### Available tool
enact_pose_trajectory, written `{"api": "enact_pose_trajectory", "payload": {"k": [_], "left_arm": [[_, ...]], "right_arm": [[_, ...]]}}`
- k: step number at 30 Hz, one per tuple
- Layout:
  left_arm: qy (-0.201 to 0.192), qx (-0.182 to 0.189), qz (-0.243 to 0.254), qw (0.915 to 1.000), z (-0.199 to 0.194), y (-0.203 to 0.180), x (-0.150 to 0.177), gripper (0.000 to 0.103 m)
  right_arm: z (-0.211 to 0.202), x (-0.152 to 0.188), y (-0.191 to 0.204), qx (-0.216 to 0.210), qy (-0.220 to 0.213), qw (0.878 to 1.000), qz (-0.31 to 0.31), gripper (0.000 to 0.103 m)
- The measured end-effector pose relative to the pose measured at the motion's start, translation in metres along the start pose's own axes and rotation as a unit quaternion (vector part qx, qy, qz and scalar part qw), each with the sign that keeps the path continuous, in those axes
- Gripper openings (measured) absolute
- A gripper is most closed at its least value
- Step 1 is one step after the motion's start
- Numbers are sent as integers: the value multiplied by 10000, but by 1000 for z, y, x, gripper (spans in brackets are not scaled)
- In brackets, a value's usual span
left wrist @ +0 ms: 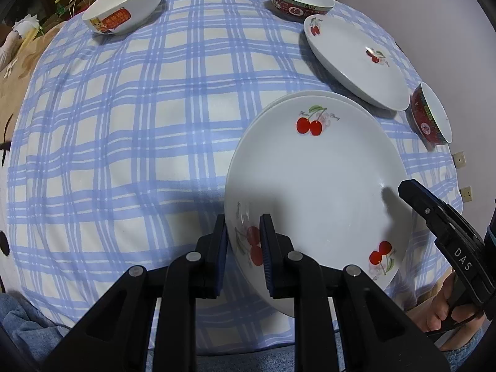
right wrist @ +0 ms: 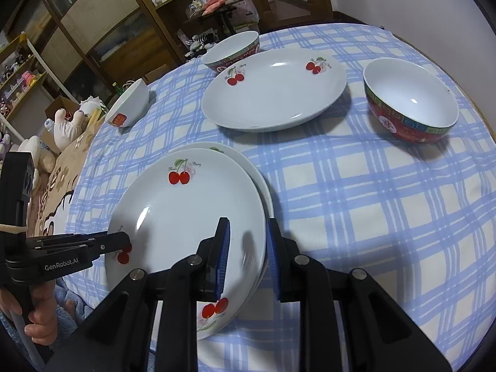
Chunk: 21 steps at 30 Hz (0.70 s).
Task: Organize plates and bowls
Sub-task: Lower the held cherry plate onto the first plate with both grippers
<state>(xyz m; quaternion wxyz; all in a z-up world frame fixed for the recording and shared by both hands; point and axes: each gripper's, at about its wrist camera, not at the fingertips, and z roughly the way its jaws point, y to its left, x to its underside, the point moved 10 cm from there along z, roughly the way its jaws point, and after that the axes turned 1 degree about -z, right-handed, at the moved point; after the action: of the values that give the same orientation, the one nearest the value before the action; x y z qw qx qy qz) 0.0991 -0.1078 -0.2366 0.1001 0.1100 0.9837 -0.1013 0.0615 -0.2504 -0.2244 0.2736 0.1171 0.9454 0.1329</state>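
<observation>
A white cherry plate point(left wrist: 313, 186) point(right wrist: 186, 214) sits tilted on a second cherry plate point(right wrist: 263, 179) whose rim peeks out behind it. My left gripper point(left wrist: 243, 248) point(right wrist: 125, 243) is shut on the top plate's left rim. My right gripper point(right wrist: 248, 248) point(left wrist: 406, 187) is shut on its right rim, its outer finger close to the lower plate's edge. A third cherry plate point(left wrist: 356, 59) point(right wrist: 272, 90) lies farther back. Two red bowls point(left wrist: 299, 0) point(left wrist: 431, 114) and a white bowl with a sticker point(left wrist: 124, 6) point(right wrist: 128, 105) stand around it.
The round table carries a blue checked cloth point(left wrist: 124, 139) point(right wrist: 372, 217). A wall runs close along its right side. Plush toys point(right wrist: 71, 124) and wooden cabinets point(right wrist: 93, 31) stand beyond the left edge. A person's hands hold both gripper handles at the near edge.
</observation>
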Motion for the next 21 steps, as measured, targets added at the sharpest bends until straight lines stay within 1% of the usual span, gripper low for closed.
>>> {"api": "enact_pose_trajectory", "payload": {"k": [10,21], "left_arm": [[-28,-65,63,10000,-1,1,-1,19],[-104,-221,250,9994,-1,0,-4,20]], "right_arm": [[2,0,-1,39,8,10000,10,25],[4,-1,-2,75,18,10000,22,27]]}}
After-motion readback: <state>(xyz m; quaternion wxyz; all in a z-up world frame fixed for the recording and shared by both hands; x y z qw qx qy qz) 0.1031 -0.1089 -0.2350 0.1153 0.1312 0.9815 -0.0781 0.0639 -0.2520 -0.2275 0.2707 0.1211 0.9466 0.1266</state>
